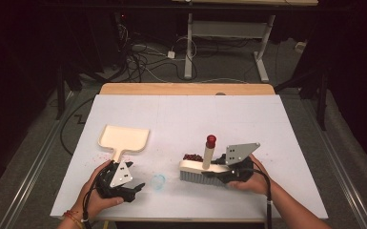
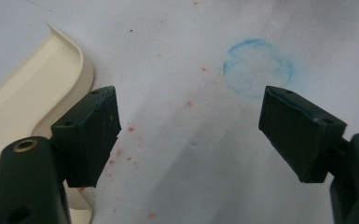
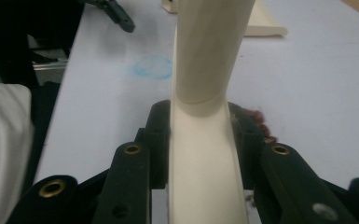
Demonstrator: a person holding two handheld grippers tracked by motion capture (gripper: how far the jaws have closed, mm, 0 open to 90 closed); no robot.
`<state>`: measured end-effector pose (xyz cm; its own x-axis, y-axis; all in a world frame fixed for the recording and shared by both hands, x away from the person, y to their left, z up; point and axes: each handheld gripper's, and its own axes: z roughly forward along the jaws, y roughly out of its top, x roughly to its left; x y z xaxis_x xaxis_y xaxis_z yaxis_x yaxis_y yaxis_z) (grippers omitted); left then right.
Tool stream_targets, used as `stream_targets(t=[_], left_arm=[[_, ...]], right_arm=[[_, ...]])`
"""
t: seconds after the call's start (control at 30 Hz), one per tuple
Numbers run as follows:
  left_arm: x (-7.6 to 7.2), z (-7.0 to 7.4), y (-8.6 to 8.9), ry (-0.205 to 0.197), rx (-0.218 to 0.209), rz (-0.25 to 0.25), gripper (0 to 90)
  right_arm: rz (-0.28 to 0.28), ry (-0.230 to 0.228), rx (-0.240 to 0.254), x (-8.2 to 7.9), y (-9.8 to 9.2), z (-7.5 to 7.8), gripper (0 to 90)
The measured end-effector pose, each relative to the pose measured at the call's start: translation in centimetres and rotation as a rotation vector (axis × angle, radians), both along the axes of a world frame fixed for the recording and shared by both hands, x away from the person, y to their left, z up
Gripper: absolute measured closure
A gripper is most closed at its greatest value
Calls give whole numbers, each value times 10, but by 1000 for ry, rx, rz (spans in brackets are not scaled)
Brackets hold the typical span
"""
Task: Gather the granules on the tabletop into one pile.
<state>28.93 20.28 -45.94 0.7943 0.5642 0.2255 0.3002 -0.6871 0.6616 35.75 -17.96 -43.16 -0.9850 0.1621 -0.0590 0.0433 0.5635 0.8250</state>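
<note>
High view shows the right hand-held gripper (image 1: 229, 172) clamped on the cream hand brush (image 1: 201, 168), bristles down on the bench (image 1: 181, 114) just in front of a small heap of dark red crumbs (image 1: 193, 157), likely ready to sweep them toward the dustpan (image 1: 124, 138). Left of the brush, the left hand-held gripper (image 2: 191, 135) hovers with jaws wide apart and empty beside the dustpan's handle, near a blue ring mark (image 2: 257, 68).
</note>
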Motion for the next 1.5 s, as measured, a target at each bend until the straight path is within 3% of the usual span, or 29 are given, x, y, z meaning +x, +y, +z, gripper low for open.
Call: stream_targets(t=[0.27, 0.43, 0.6, 0.7, 0.73, 0.87, 0.93, 1.0, 1.1, 1.2, 1.27, 1.5], left_arm=[[1, -1, -1, 6, 7, -3, 194], [1, -1, -1, 9, 8, -1, 193], [-1, -1, 0, 6, 5, 0, 193], [-2, 0, 2, 0, 3, 1, 193], [-3, 0, 2, -2, 1, 2, 193], [-4, 1, 4, -6, -4, 5, 194], [-3, 2, 3, -9, 2, 1, 194], [-3, 2, 2, -10, 1, 0, 194], [-2, 3, 0, -14, 1, -8, 196], [-1, 2, -1, -11, 3, -11, 196], [0, 2, -1, -11, 3, -14, 196], [0, 2, -1, -9, 7, -17, 196]], right_arm=[[53, 4, 19, 34, 4, -2, 666], [47, -32, 15, 37, 8, 1, 668], [37, -33, 52, 30, 3, 8, 667], [-73, -41, 82, 17, -7, 18, 667], [-136, -46, 101, 11, -12, 20, 668], [-479, -104, 108, -13, -22, 24, 668], [-595, -73, 128, -22, -24, 22, 668], [-703, -91, 99, -29, -19, 17, 668], [-777, -126, 69, -32, -10, 9, 668], [-830, -106, 29, -25, -1, -2, 669], [-857, -111, 30, -24, 5, -6, 669], [-843, -99, -3, -23, 36, -5, 669]])
